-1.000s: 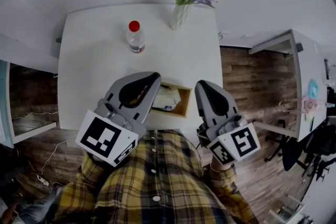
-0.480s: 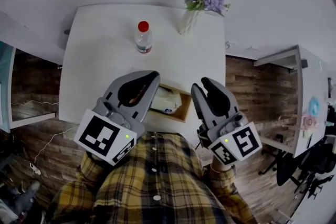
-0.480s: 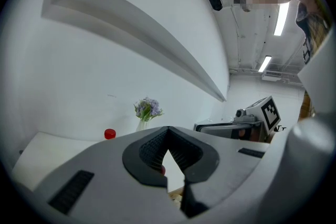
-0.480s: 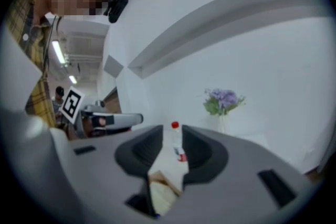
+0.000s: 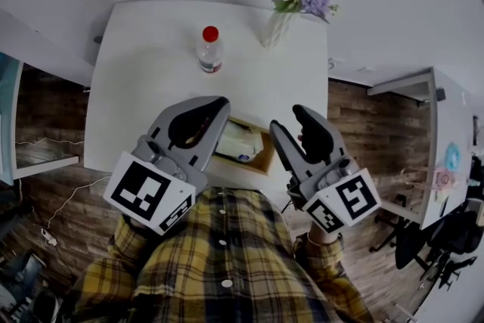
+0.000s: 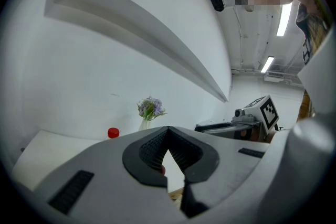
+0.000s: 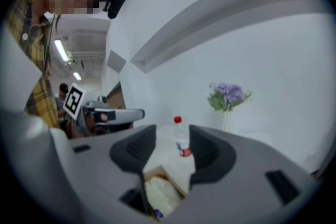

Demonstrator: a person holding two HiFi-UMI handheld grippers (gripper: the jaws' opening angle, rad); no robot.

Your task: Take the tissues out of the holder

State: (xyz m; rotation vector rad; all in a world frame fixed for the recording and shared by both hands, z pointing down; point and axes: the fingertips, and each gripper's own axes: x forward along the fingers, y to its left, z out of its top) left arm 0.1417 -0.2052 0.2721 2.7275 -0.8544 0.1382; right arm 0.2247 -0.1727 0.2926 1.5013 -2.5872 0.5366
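View: head view unless noted; clock directions read on that view.
Tissues (image 5: 236,141): pale soft pack lying inside the holder, top exposed.
Holder (image 5: 264,153): open wooden box at the near edge of the surface, between the two grippers.
Left gripper (image 5: 218,104): clenched, jaw tips meeting in its own view, nothing grasped.
Tissues vs left gripper: at about 5 o'clock from its tips, near; contact cannot be judged, since the gripper body covers the holder's left end.
Right gripper (image 5: 292,119): released; the jaws have just been opening and stand wide with nothing between the pads.
Tissues vs right gripper: at about 8 o'clock from its tips, apart; in the right gripper view the holder and tissues show low in the gap, beyond the jaws.
Surface (image 5: 144,79): white, square.
Near edge: at 6 o'clock of the holder, just beside the plaid shirt (image 5: 219,253).
Right edge: at 3 o'clock, under the right gripper; wooden floor (image 5: 355,117) beyond it.
Bottle (image 5: 209,51): red cap, upright, at 11 o'clock of the holder, well apart.
Vase of flowers (image 5: 291,4): at 1 o'clock, by the far right corner.
Open room: bare surface from 9 to 12 o'clock of the holder.
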